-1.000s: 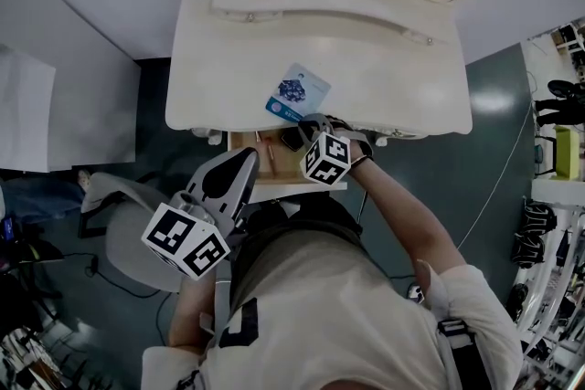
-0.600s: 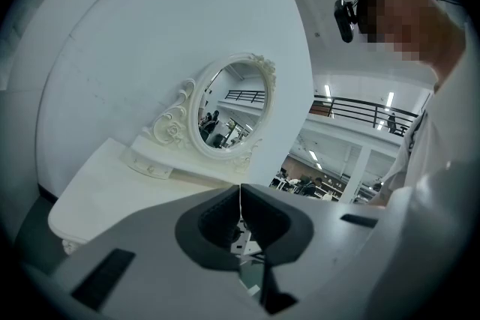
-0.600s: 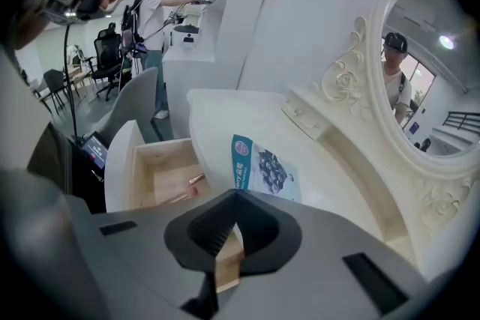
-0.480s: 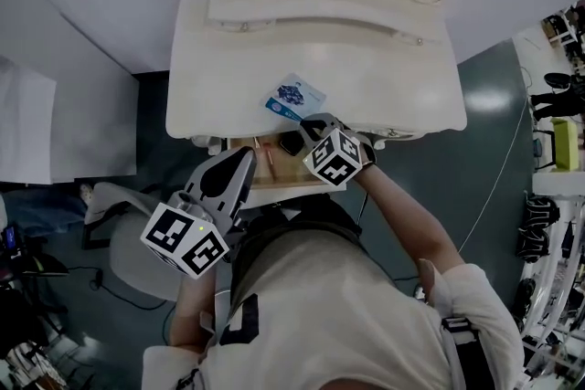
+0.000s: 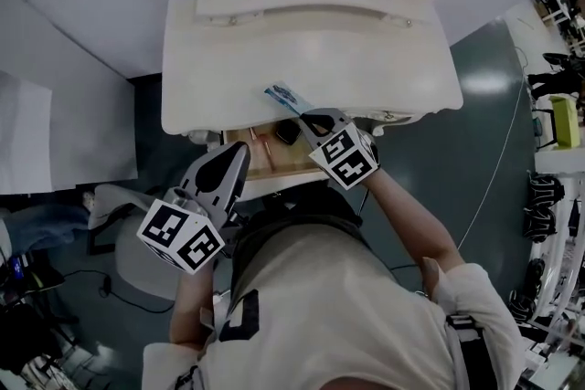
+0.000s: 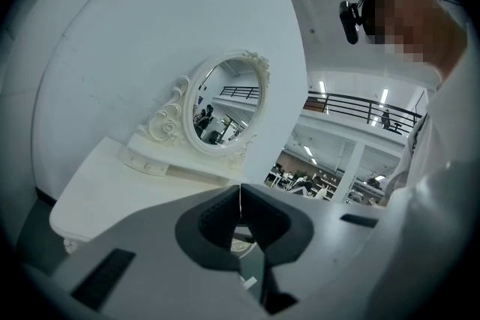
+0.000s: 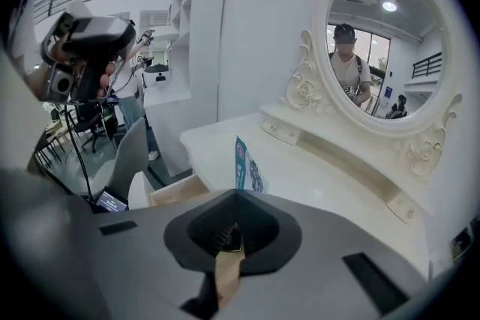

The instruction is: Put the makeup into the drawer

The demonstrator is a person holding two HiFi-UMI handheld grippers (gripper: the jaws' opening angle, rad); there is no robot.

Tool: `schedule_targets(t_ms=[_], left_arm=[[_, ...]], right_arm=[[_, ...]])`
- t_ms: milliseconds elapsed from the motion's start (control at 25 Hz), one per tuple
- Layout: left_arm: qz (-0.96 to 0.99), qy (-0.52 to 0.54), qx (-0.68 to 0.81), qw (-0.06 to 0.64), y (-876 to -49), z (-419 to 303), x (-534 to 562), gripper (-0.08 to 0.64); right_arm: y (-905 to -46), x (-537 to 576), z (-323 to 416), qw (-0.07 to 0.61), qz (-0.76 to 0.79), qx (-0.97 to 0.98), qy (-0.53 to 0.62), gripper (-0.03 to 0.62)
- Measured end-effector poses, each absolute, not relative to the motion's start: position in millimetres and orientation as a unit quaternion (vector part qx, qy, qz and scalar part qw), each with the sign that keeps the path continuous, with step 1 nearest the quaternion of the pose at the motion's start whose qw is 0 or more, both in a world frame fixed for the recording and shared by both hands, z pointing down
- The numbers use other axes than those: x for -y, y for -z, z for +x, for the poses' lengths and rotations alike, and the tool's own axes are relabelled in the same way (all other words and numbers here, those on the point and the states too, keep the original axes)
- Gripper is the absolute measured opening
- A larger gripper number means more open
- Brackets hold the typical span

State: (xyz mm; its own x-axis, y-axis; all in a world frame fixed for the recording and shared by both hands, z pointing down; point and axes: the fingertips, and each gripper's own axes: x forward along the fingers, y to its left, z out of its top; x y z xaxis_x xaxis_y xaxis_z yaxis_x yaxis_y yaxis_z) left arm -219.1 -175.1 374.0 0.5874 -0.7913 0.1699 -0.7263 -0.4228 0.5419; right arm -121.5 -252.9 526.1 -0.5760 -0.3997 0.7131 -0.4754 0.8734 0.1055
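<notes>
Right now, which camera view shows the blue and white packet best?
The right gripper view: the packet stands upright and close, pinched by the right gripper. The head view shows it only as a small strip. The left gripper view does not show it.

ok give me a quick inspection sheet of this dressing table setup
surface: white dressing table, drawer open under its front edge
job's things: blue-white packet held upright over the front edge; thin sticks and a dark item in the drawer
clutter: nothing seen
grippers: right gripper shut on the packet; left gripper shut, empty
cables: thin cable on the floor at right
surroundings: oval mirror, grey chair at left
</notes>
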Motion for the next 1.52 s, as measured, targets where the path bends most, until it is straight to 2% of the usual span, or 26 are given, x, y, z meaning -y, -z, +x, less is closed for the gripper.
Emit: schedule_targets(t_ms=[360,920,1200,1520], left_arm=[[0.832,0.052,0.471,0.29,-376,-215,176,0.058],[0.79,0.026,0.555,0.259,-374,-198,171,0.058],[0.781,0.031,0.567,0.259,-378,-175,155,0.058],[0.772,0.034,0.569,0.28,-393,-178,137,0.058]], right_arm=[[-498,232,-108,0.34,0.229,0.905,-0.115,0.026],[-487,192,-64,0.33,0.16,0.922,-0.123,0.026],[-498,180,-57,0.349,0.134,0.92,-0.12,0.026],[-546,179,-77,0.429,0.13,0.89,-0.079,0.026]])
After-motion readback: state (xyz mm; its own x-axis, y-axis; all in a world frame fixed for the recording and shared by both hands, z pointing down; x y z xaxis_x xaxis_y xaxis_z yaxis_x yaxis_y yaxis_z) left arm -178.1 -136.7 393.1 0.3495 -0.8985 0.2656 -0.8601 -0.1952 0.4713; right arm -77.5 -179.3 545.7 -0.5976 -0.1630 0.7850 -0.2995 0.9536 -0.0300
